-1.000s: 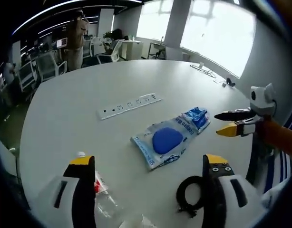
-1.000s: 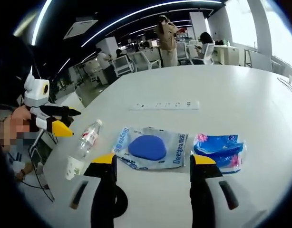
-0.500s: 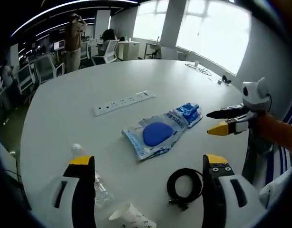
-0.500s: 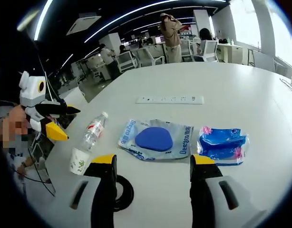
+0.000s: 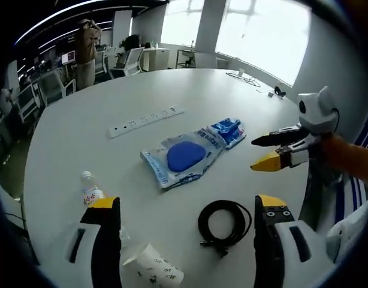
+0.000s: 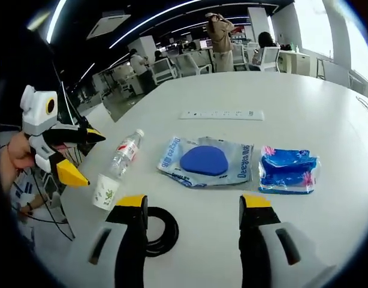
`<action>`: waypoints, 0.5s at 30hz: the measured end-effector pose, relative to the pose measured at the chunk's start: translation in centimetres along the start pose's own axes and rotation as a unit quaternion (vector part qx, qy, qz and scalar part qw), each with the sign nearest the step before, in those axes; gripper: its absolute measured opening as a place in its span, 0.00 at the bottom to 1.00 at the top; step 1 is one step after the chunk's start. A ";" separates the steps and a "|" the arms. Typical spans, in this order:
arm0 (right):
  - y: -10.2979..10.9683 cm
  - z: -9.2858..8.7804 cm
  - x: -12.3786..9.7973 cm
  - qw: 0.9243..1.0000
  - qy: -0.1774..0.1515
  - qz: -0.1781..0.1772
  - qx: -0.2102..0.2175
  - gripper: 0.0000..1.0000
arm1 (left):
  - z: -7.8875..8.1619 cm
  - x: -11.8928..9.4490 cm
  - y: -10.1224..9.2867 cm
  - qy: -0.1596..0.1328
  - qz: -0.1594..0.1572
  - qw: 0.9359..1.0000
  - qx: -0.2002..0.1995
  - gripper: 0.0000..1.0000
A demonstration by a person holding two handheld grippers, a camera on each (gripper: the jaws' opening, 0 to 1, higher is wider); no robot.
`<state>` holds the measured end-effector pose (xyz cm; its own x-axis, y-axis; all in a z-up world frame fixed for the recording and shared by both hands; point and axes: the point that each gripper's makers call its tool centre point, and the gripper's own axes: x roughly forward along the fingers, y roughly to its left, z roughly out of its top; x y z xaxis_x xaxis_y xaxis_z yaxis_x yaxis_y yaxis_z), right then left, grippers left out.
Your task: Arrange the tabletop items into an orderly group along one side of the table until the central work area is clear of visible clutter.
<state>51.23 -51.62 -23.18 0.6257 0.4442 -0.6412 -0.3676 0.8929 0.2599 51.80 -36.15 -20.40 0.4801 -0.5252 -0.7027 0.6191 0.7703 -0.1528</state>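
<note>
A clear plastic bag with a blue pad (image 5: 181,157) (image 6: 207,161) lies mid-table, and a blue packet (image 5: 227,131) (image 6: 289,170) touches one end of it. Near the table edge are a black cable coil (image 5: 225,219) (image 6: 160,231), a tipped paper cup (image 5: 154,273) (image 6: 106,191) and a water bottle on its side (image 5: 91,197) (image 6: 125,155). My left gripper (image 5: 187,204) (image 6: 94,159) hovers open above the cup and cable, holding nothing. My right gripper (image 6: 192,203) (image 5: 254,155) is open too, short of the bag and empty.
A white power strip (image 5: 145,120) (image 6: 222,114) lies beyond the bag on the white round table (image 5: 82,138). Small items and a cord (image 5: 256,81) sit at the far window side. Office chairs (image 6: 184,66) and standing people (image 6: 220,36) are beyond the table.
Both views have drawn back from the table, so the cup and the whole cable coil now show. The items themselves lie where they were. Both grippers stay open.
</note>
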 end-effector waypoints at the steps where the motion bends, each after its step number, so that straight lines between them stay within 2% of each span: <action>1: 0.1 -0.2 0.0 1.000 0.001 0.001 0.001 0.61 | -0.3 0.1 -0.2 0.005 0.000 1.000 0.008 0.95; 10: 1.6 -2.8 0.6 1.000 0.028 0.009 -0.002 0.60 | -2.5 1.0 -1.9 0.035 -0.004 0.999 0.037 0.91; 15: 2.2 -4.0 1.2 0.999 0.045 0.014 -0.007 0.59 | -3.6 1.7 -3.1 0.046 -0.015 0.998 0.034 0.87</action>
<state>48.37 -49.42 -26.27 0.5517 0.4595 -0.6961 -0.3942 0.8791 0.2678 48.45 -38.15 -23.65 0.4040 -0.5096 -0.7596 0.6741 0.7272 -0.1294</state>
